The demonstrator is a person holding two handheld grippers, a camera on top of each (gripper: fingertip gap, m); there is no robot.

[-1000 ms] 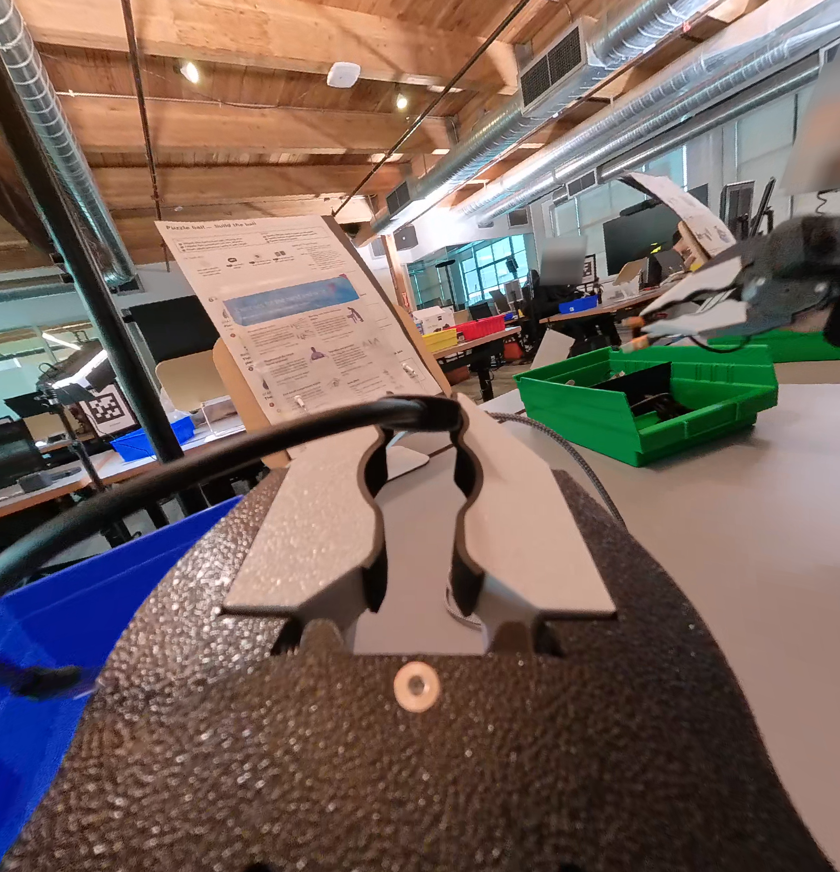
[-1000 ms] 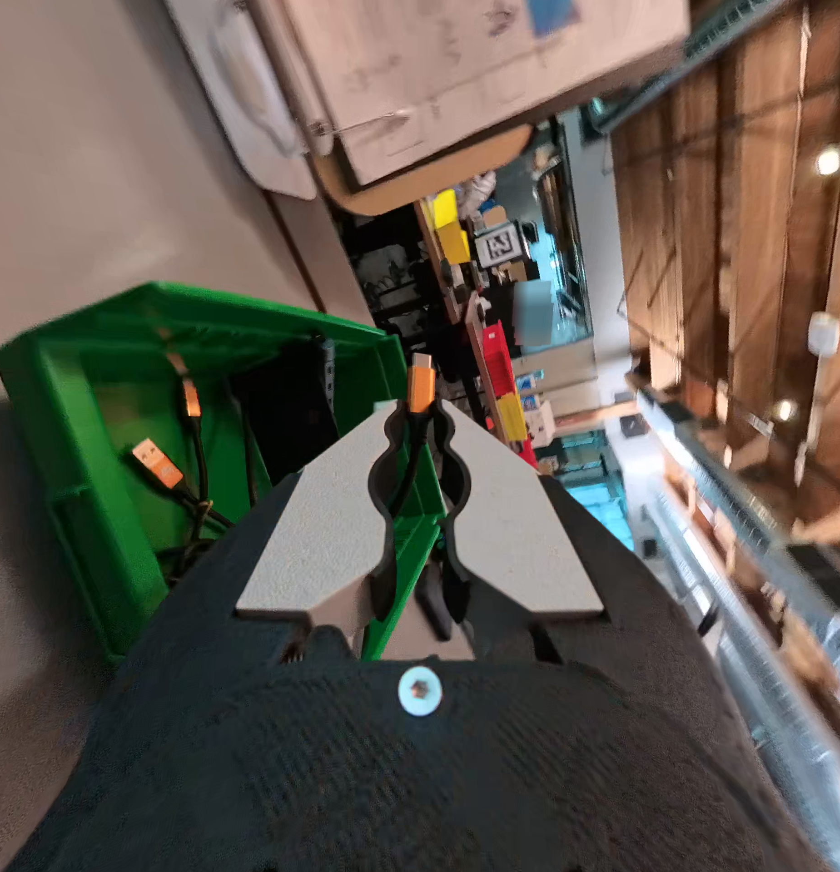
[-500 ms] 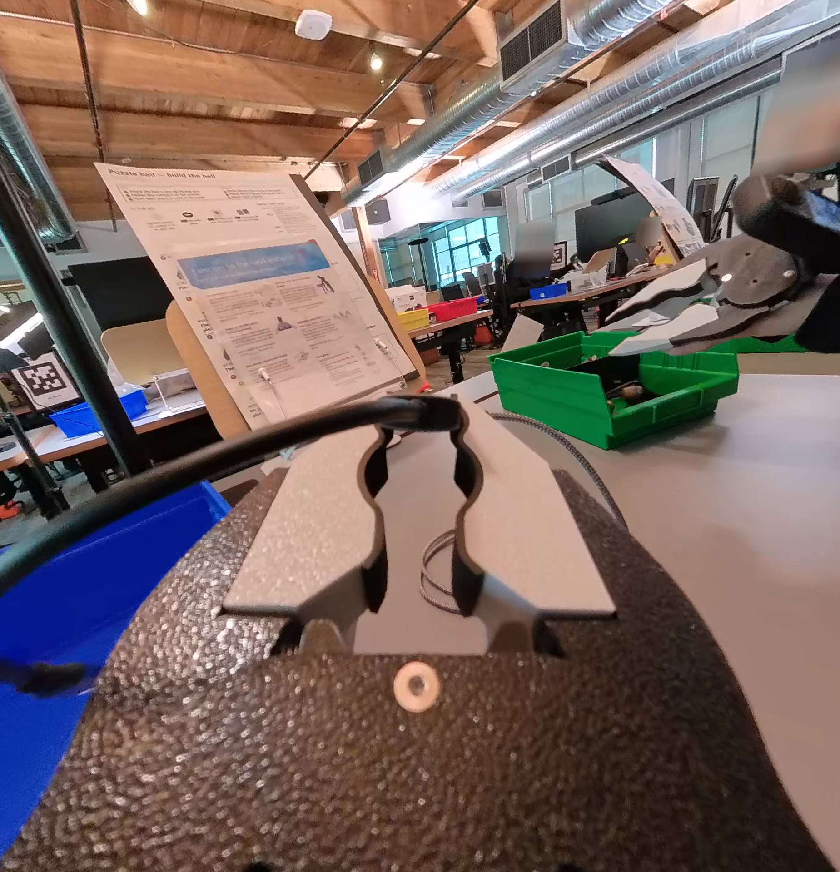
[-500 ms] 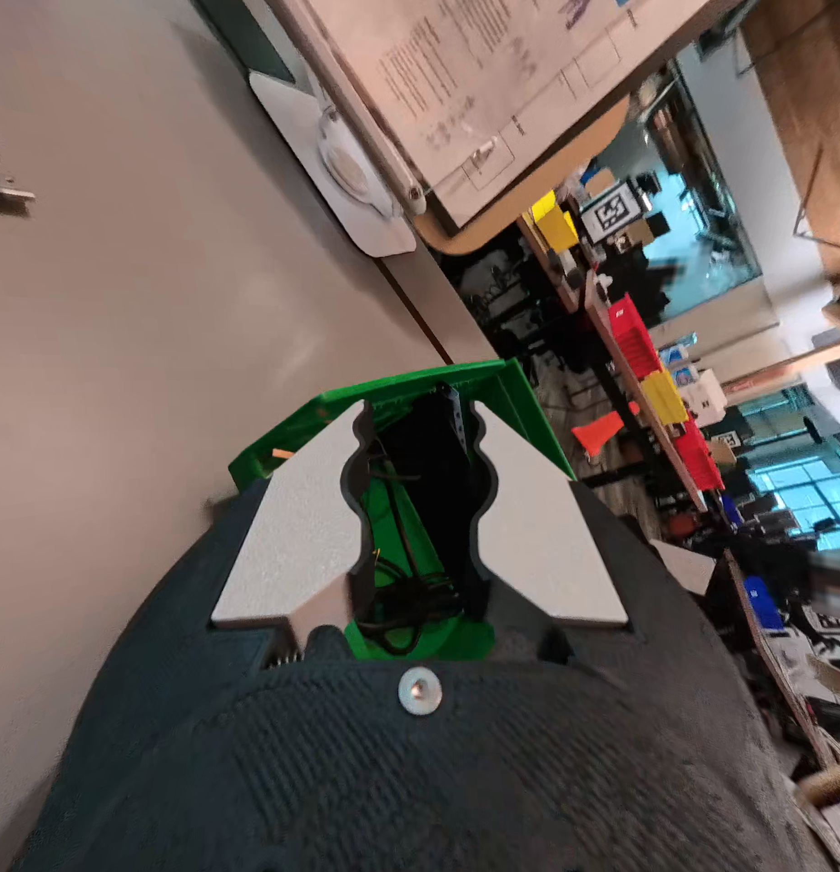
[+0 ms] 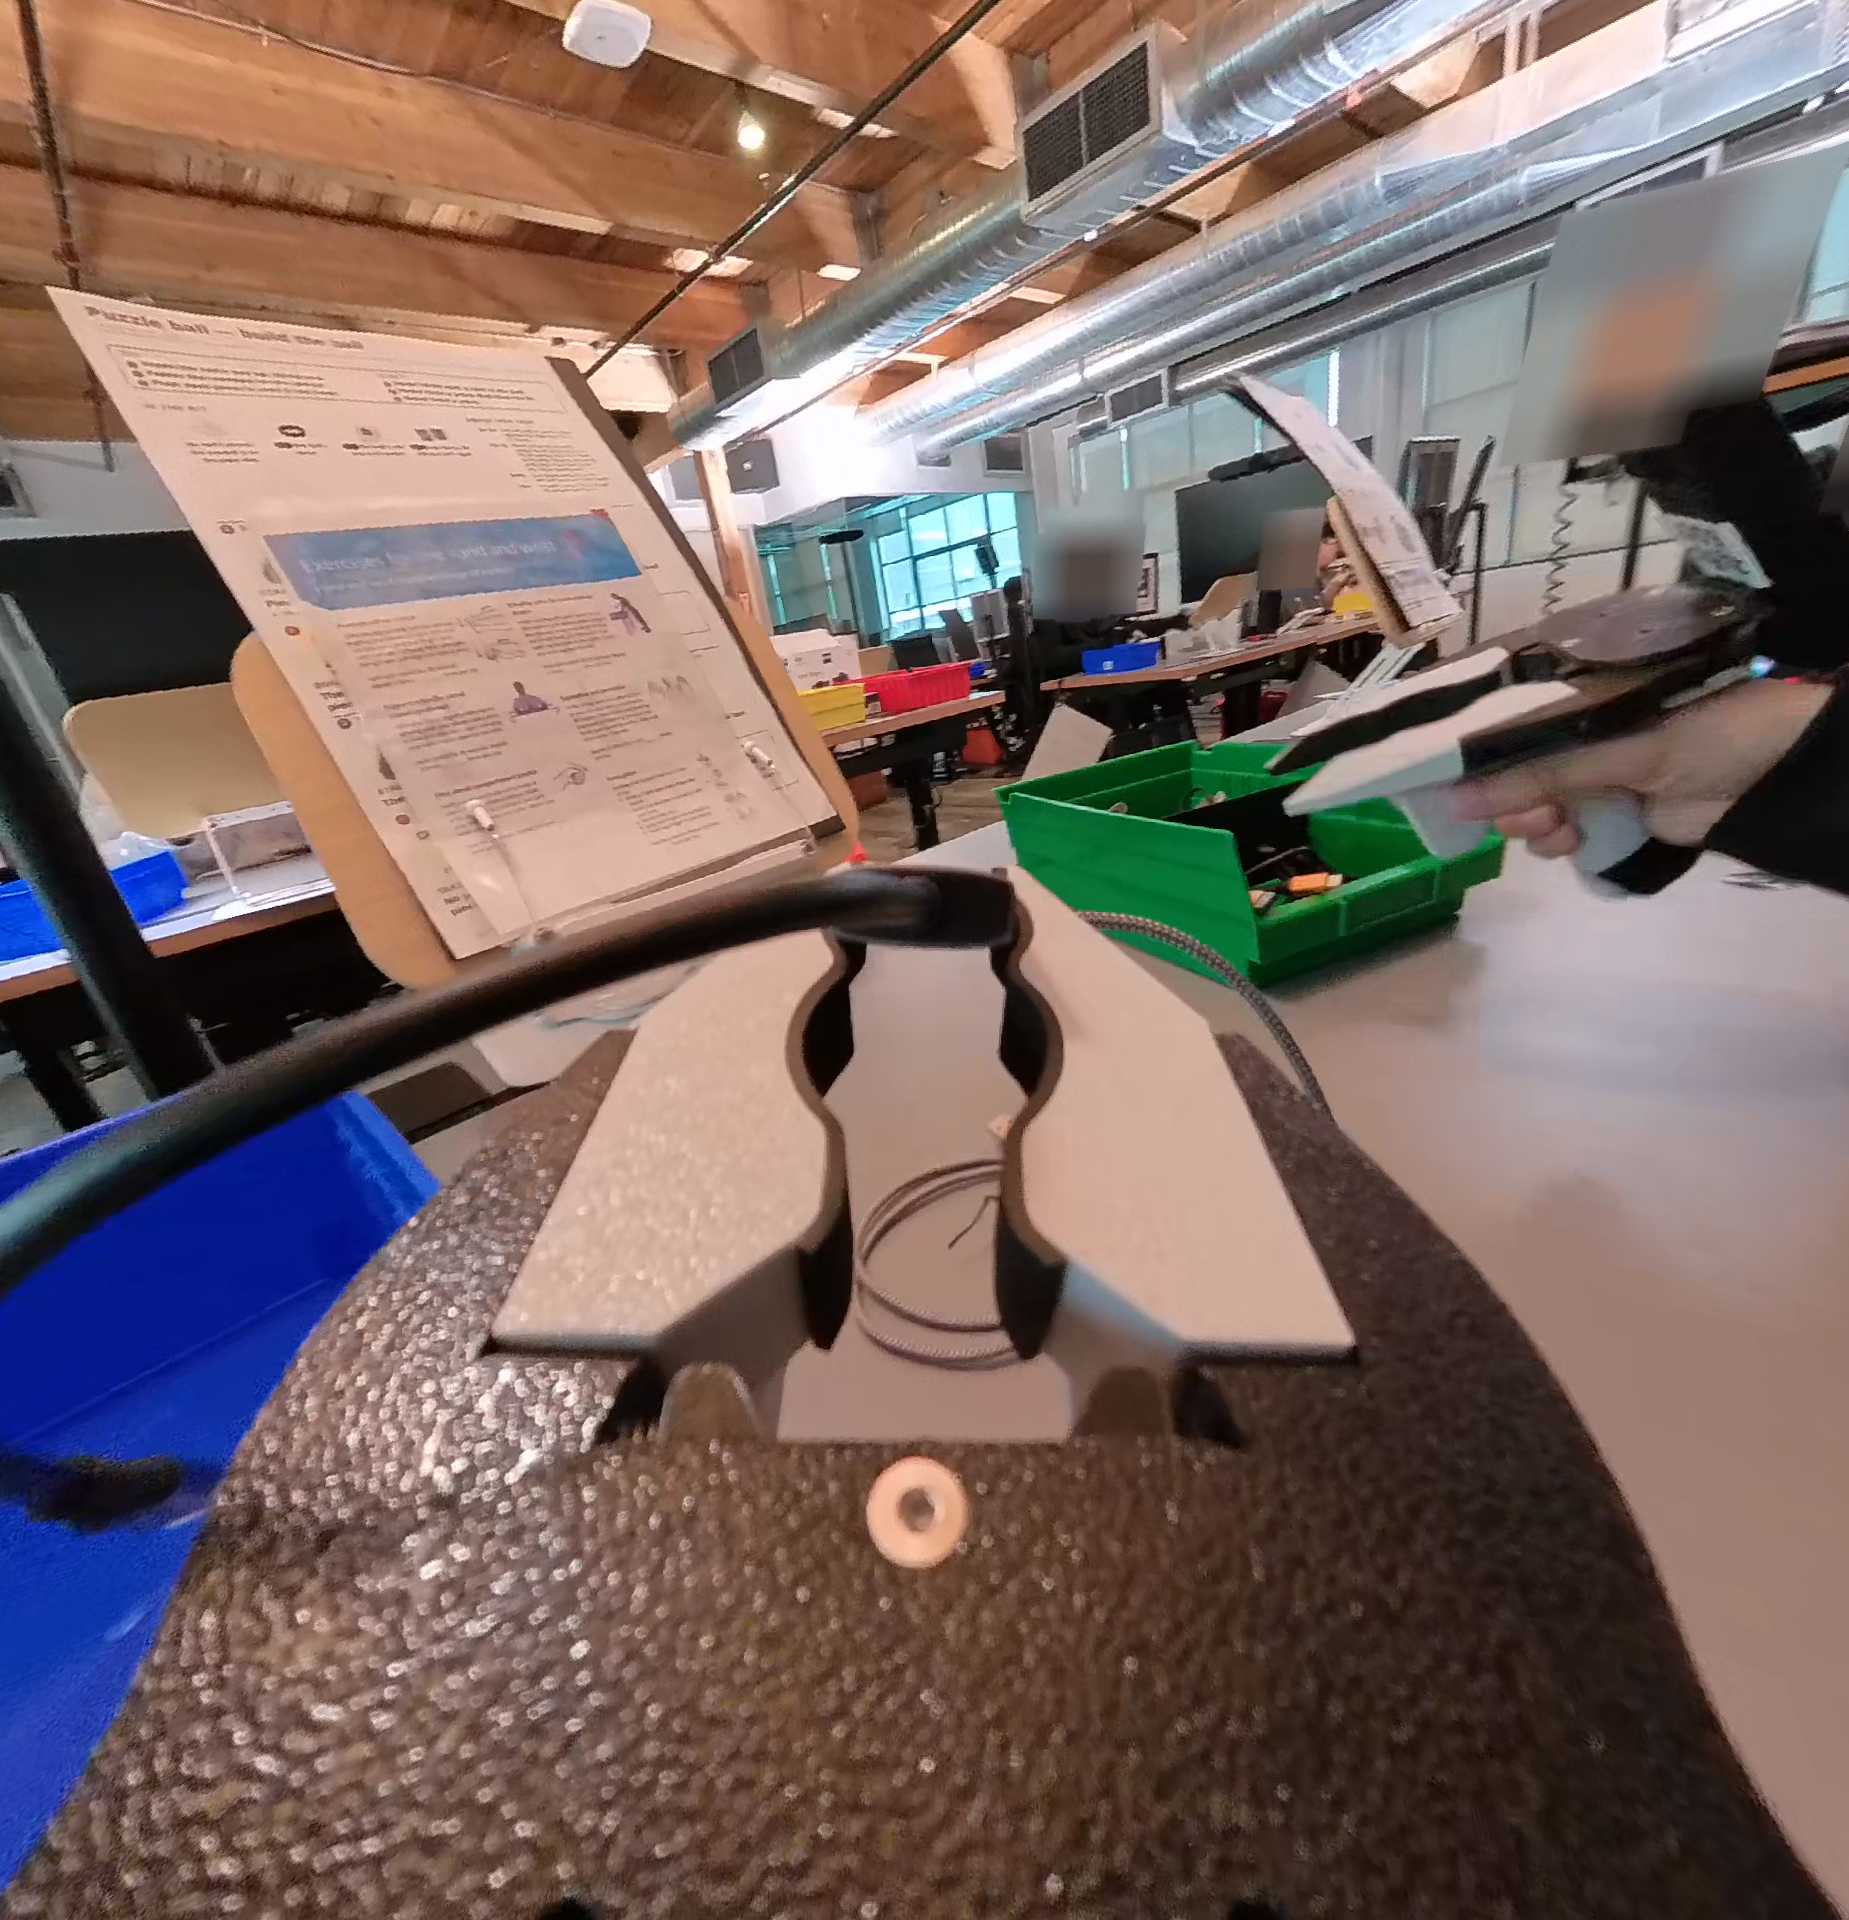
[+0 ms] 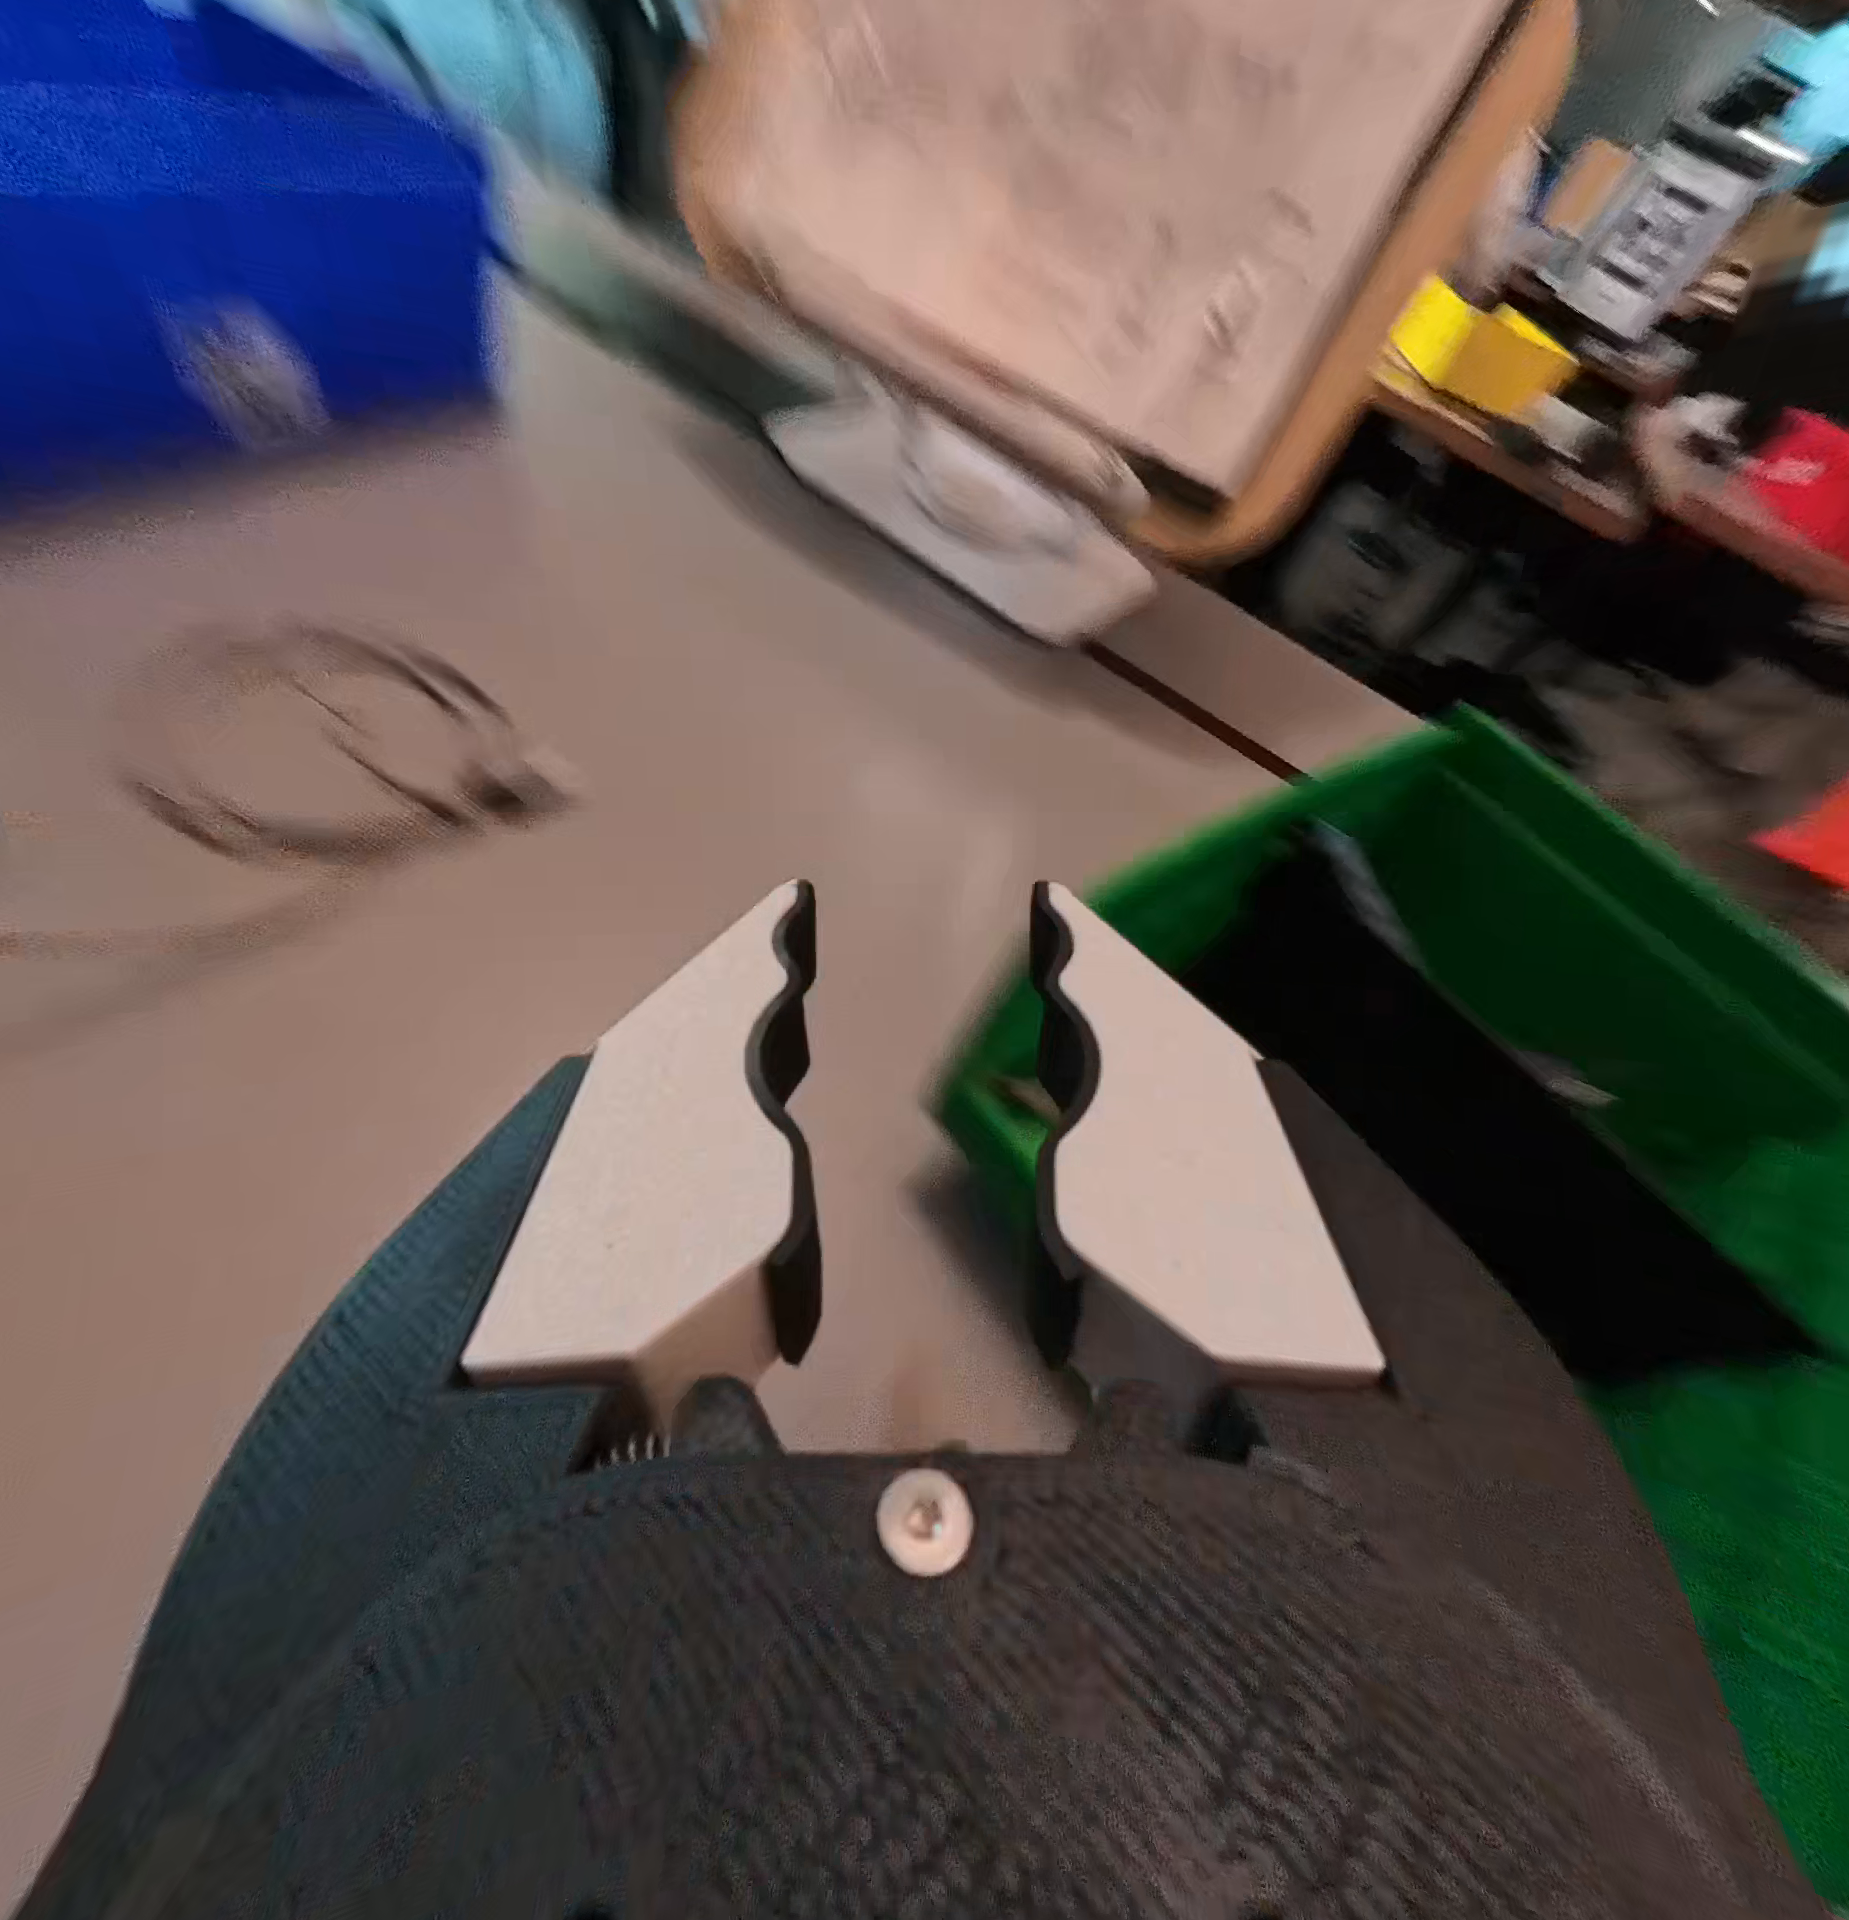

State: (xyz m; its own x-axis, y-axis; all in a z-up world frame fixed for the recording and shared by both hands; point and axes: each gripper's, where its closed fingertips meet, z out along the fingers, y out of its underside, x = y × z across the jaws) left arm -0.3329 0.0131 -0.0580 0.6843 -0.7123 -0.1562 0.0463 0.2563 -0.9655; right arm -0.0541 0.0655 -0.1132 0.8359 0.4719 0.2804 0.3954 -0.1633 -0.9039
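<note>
My left gripper (image 5: pixel 925 916) is shut on the end of a thick black cable (image 5: pixel 484 1006), which runs off to the left over a blue bin (image 5: pixel 172 1351). A thin braided cable (image 5: pixel 930 1273) lies coiled on the grey table below the jaws. My right gripper (image 6: pixel 922 914) is open and empty, low over the table beside the near corner of a green bin (image 6: pixel 1522 935). It also shows in the left wrist view (image 5: pixel 1289 779), held by a hand over the green bin (image 5: pixel 1107 821), which holds orange-ended cables (image 5: pixel 1304 883).
A document stand (image 5: pixel 463 665) with a white base (image 6: pixel 961 520) stands at the table's back edge. The blue bin (image 6: pixel 172 260) and the coiled cable (image 6: pixel 328 748) lie left of my right gripper. The right wrist view is blurred by motion. The tips of one gripper are about 30 centimeters away from the tips of the other.
My right gripper let go of an orange-ended cable at the green bin, opened, and swung left off the bin towards the table. My left gripper has kept its hold on the black cable.
</note>
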